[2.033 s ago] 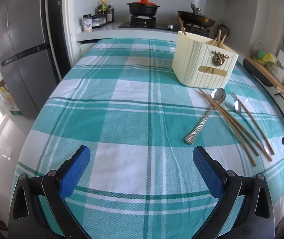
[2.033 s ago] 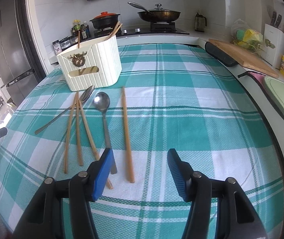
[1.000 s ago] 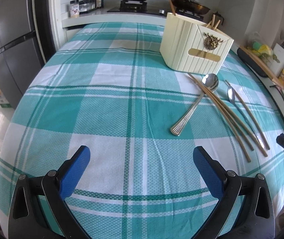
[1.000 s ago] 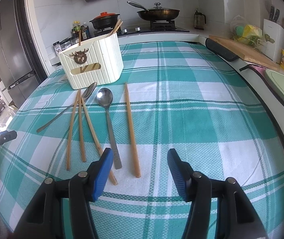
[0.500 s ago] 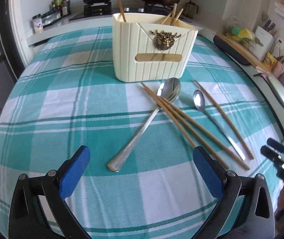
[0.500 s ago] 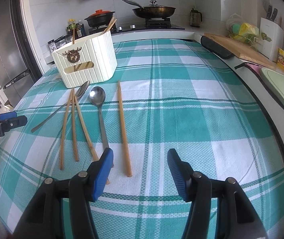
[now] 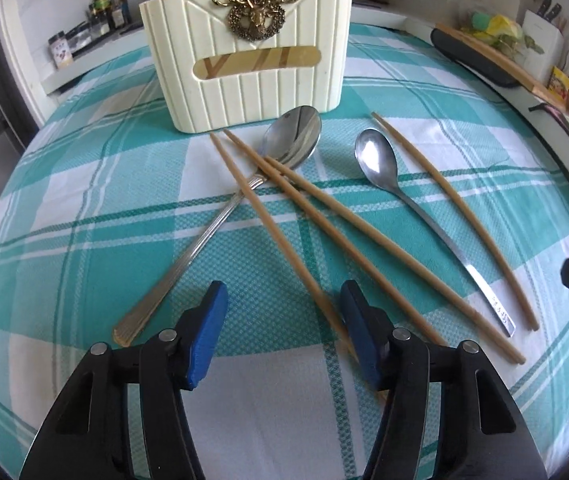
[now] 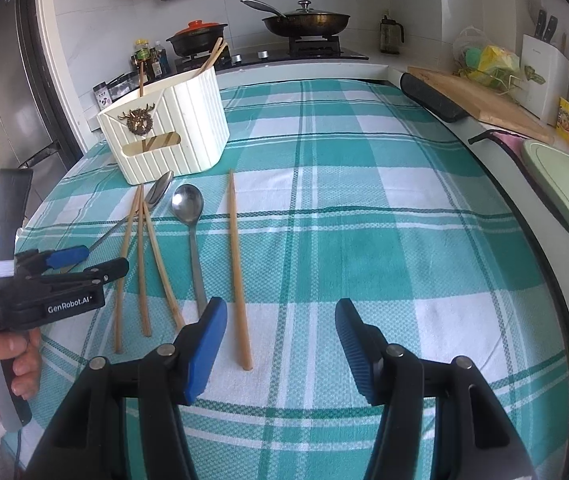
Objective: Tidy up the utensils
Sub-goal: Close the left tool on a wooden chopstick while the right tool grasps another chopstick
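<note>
A cream ribbed utensil holder (image 7: 246, 48) with a brass deer emblem stands on the checked tablecloth; it also shows in the right wrist view (image 8: 164, 136). In front of it lie a large spoon (image 7: 220, 216), a small spoon (image 7: 412, 208), three crossed chopsticks (image 7: 324, 232) and a single chopstick (image 7: 460, 216). My left gripper (image 7: 280, 320) is open, low over the near ends of the crossed chopsticks. My right gripper (image 8: 280, 340) is open and empty, beside the single chopstick (image 8: 238, 272).
The teal checked tablecloth (image 8: 364, 240) covers the table. Behind are a stove with a pan (image 8: 304, 20) and a pot (image 8: 196, 38), a cutting board (image 8: 480, 100) at the right, and a fridge (image 8: 8, 80) at the left.
My left gripper has moved forward and right to the crossed chopsticks, and its jaws have narrowed. My right gripper has barely moved.
</note>
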Tool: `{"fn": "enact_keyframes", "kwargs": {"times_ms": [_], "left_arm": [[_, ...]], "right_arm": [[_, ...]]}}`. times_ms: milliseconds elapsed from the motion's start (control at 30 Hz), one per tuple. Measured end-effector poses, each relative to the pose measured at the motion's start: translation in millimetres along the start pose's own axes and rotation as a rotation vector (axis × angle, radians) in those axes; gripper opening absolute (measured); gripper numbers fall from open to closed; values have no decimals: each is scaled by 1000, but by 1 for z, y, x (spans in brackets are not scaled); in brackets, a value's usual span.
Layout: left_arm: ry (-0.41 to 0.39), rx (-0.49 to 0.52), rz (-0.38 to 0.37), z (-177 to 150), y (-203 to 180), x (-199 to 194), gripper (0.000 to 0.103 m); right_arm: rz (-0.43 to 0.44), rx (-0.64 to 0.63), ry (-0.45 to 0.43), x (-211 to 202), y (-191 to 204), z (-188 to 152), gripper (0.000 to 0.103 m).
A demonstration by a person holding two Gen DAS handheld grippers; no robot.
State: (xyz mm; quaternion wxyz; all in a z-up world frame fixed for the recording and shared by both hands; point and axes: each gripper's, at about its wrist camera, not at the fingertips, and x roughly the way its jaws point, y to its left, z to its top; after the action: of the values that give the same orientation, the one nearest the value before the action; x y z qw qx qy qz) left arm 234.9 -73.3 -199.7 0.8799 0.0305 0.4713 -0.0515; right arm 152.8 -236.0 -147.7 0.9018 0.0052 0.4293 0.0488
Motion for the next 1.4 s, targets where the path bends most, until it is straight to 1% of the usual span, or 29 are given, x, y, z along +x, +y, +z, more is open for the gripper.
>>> {"fn": "enact_keyframes", "kwargs": {"times_ms": [33,67,100,133,167,233,267,300,333,367,400,433,500,567,667,767,833,1033,1067,1167,1267,1333,1367,1400], "left_arm": [[-1,7,2,-1,-1,-1,54],[-5,17,-5,-1,-2,-2,49],[-5,27,-10,-1,-3,-2,40],[-4,37,-14,-1,-4,-3,36],[-2,45,-16,-1,-4,-4,29],[-1,55,-25,-2,-3,-4,28],[-2,56,-32,-2,-2,-5,27],[0,55,-38,-3,-1,-5,26],[3,54,-45,-3,1,-5,26],[7,52,-56,-3,3,-6,26],[12,51,-71,-3,5,-6,26],[17,56,-86,-3,8,-6,26],[28,70,-102,-5,14,-7,26],[39,79,-112,-7,21,-10,26],[61,65,-116,-12,34,-13,24],[74,70,-123,-18,44,-18,14],[84,72,-138,-23,54,-22,11],[118,97,-188,-42,91,-38,10],[122,110,-182,-45,96,-40,10],[136,168,-125,-53,108,-44,10],[139,179,-121,-57,116,-47,11],[138,178,-123,-57,118,-48,12],[138,177,-127,-56,119,-48,19],[135,173,-132,-55,120,-48,33]], "right_arm": [[2,-19,13,7,4,6,58],[4,-40,27,14,8,11,58],[9,-61,44,22,13,15,58],[10,-77,60,30,17,19,58],[8,-90,77,38,20,22,57],[26,-112,102,50,26,25,57],[34,-122,113,56,28,26,55],[39,-133,125,59,30,26,50],[38,-145,140,64,32,25,47],[31,-157,158,68,33,23,37],[17,-168,151,69,34,22,31],[5,-174,151,69,33,21,27],[-9,-157,159,66,28,21,14],[-24,-135,163,64,21,18,11],[-49,-120,158,58,13,13,11],[-64,-99,156,54,9,9,11],[-74,-88,157,52,8,6,10],[-105,-60,175,42,-2,-3,10],[-110,-53,180,40,-5,-4,10],[-127,-45,202,35,-10,-8,10],[-128,-51,228,32,-12,-10,10],[-102,-48,245,32,-12,-9,12],[-92,-50,257,33,-13,-8,13],[-77,-52,269,34,-13,-7,20]]}}
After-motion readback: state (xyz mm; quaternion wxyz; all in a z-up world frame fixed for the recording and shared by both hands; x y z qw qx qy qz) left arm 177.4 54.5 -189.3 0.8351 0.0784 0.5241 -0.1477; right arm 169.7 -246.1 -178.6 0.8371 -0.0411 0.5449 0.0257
